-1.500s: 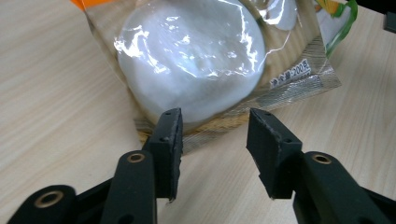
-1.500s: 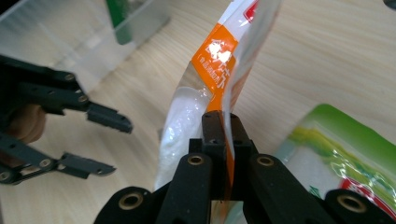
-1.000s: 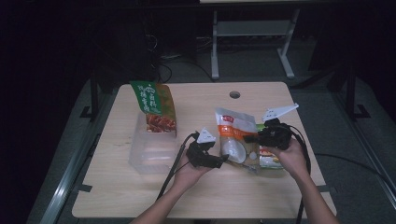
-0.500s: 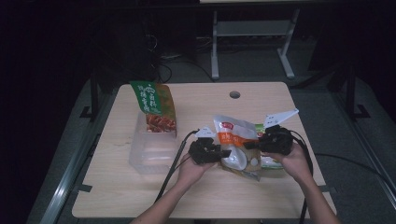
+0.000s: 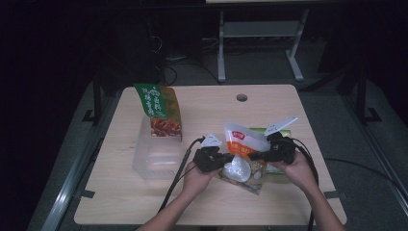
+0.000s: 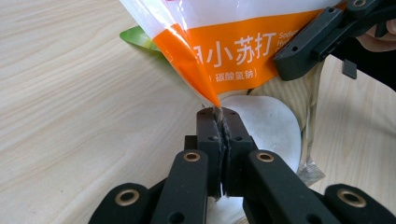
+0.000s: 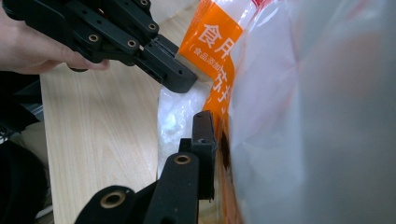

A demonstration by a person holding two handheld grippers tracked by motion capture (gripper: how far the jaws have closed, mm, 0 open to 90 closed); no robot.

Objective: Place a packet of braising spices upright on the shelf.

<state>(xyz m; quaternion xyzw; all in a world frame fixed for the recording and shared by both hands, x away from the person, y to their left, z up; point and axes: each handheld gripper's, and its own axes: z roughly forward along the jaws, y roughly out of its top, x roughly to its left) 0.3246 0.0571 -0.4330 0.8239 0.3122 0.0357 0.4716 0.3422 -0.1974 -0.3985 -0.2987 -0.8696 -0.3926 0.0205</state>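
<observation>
While pinching the orange-and-white pouch (image 6: 243,56) by its lower edge, left gripper (image 6: 222,122) with jaws just closed tight on the film. Right of it, right gripper (image 7: 219,140) clamped on the pouch's far side, jaws just easing slightly.

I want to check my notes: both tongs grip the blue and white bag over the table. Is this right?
Not quite: the bag is orange and white, not blue, as the left gripper view shows. The rest stands: the left tongs pinch its lower corner, and the right tongs grip its side over the table.
</observation>
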